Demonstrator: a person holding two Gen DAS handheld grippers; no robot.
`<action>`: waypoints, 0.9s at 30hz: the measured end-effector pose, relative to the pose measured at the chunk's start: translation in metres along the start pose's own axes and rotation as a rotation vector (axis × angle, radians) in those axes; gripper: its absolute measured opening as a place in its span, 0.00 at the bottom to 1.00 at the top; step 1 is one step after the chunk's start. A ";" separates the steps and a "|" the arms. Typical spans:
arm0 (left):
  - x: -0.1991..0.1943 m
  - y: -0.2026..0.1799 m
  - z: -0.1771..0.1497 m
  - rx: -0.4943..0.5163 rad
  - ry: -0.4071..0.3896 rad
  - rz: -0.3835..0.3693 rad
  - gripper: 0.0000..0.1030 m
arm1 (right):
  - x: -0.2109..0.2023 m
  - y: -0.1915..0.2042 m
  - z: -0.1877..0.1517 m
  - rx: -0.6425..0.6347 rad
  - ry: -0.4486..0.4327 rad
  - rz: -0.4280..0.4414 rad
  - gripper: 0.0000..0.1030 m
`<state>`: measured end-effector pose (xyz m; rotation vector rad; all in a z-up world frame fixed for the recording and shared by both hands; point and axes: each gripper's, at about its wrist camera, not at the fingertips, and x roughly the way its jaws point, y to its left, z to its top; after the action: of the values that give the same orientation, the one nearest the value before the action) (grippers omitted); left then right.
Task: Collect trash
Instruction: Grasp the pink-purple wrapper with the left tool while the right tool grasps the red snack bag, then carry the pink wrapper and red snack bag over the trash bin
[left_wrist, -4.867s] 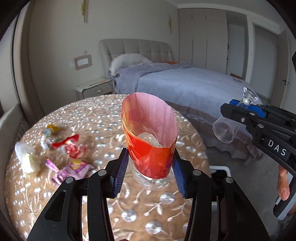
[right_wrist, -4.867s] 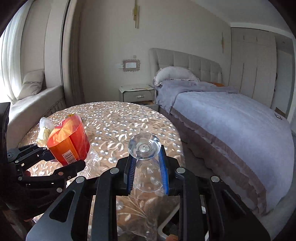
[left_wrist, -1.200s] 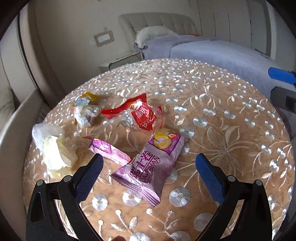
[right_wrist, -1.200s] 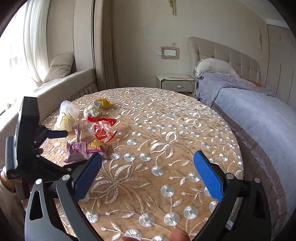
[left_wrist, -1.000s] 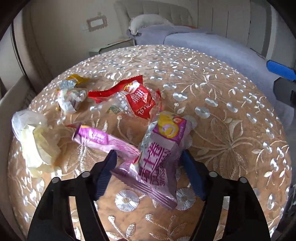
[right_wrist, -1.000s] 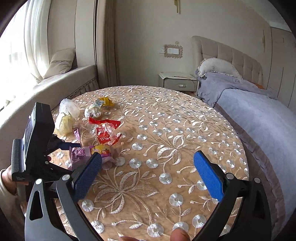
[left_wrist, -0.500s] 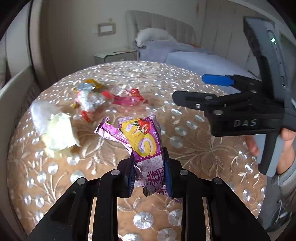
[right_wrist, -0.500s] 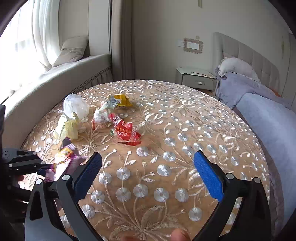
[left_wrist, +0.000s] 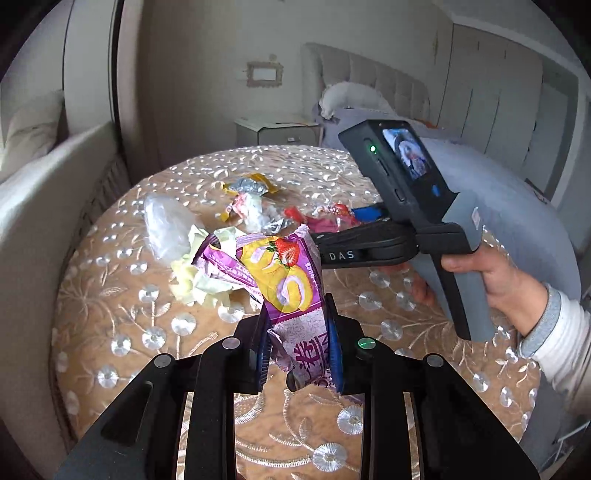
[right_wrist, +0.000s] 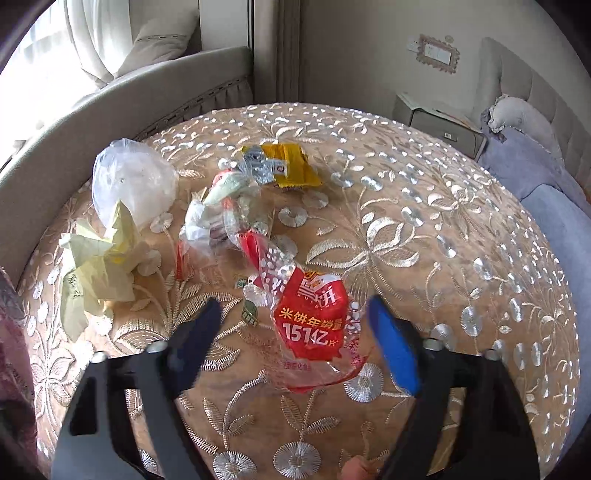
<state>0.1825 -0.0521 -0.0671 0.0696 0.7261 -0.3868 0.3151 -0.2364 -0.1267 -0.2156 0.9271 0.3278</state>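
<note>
Trash wrapper (left_wrist: 291, 291), purple, is being pinched by left gripper (left_wrist: 297, 354) fingers, hiding its lower print; right gripper (right_wrist: 295, 328) fingers, blurred, are closing around red wrapper (right_wrist: 312, 325), not touching.

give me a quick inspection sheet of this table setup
surface: round table, embroidered cloth
job's things: purple wrapper lifted in left tongs; red wrapper, yellow wrapper, clear bag, crumpled paper lie on the cloth
clutter: nothing seen
grippers: left shut on the purple wrapper; right tongs just closing, straddling the red wrapper, pads not on it
cables: nothing seen
surroundings: bed, nightstand, sofa
</note>
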 end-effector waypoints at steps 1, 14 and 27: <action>-0.002 0.001 -0.001 0.000 -0.003 -0.003 0.24 | 0.002 0.000 -0.002 0.006 0.010 -0.009 0.51; -0.020 -0.016 -0.005 0.018 -0.049 -0.016 0.24 | -0.091 0.000 -0.042 0.017 -0.148 -0.074 0.26; -0.046 -0.088 -0.017 0.104 -0.088 -0.085 0.24 | -0.231 0.022 -0.127 0.011 -0.368 -0.096 0.19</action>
<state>0.1079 -0.1156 -0.0432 0.1190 0.6233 -0.5060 0.0844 -0.2993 -0.0146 -0.1812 0.5535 0.2618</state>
